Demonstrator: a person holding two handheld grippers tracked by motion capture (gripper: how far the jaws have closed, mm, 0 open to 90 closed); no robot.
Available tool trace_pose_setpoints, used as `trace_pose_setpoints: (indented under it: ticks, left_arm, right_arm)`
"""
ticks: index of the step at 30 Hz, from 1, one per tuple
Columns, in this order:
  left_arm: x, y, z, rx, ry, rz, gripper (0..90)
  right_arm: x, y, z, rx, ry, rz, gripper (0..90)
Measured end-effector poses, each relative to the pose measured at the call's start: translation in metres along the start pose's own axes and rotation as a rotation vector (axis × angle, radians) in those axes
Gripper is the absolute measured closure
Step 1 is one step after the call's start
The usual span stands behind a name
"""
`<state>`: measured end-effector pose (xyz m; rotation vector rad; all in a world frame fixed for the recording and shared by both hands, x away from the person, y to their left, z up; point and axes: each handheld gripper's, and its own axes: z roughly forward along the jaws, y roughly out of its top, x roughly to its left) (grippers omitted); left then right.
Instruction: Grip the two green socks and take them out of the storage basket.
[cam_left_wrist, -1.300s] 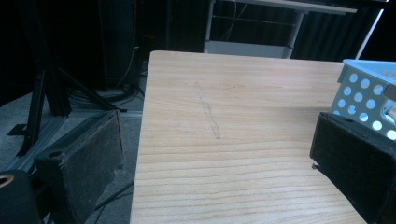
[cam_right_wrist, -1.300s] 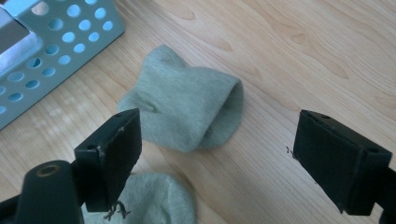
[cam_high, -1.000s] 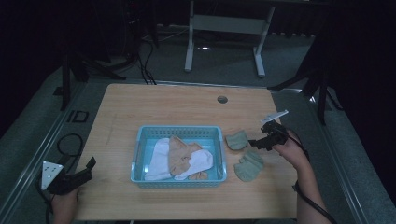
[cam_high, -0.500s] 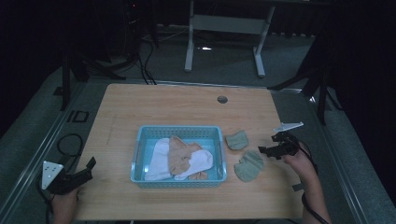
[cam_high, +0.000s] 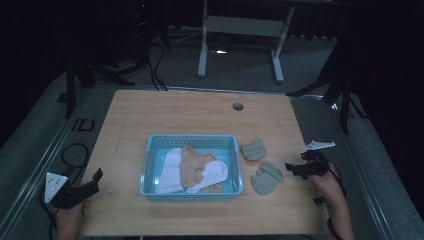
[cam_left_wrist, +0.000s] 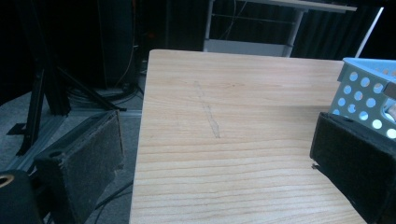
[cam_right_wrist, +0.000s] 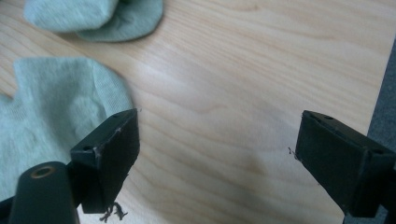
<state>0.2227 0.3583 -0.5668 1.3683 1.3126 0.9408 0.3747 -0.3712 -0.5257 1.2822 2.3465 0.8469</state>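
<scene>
While the right claw (cam_high: 291, 167) hangs released just right of the sock (cam_high: 266, 177), aim low. Pinch one edge, lift cleanly.

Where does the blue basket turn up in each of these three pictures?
High view: the blue basket sits mid-table, holding white and tan cloth.
Left gripper view: only its perforated corner shows at the right edge, above the right jaw.
Right gripper view: the basket is not in it.
Shared landmark: the wooden table.
</scene>
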Motion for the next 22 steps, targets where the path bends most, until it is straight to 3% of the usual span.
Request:
trace_pose_setpoints:
  ticks: [11,22]
  left_arm:
    - [0.0,0.0,0.0,-0.001,-0.002,0.0,2.5]
    - [0.0,0.0,0.0,-0.002,-0.002,0.0,2.6]
  right_arm:
    - [-0.001,-0.022,0.001,-0.006,-0.041,0.037,12.4]
    - [-0.005,-0.035,0.002,-0.034,-0.047,0.083,12.4]
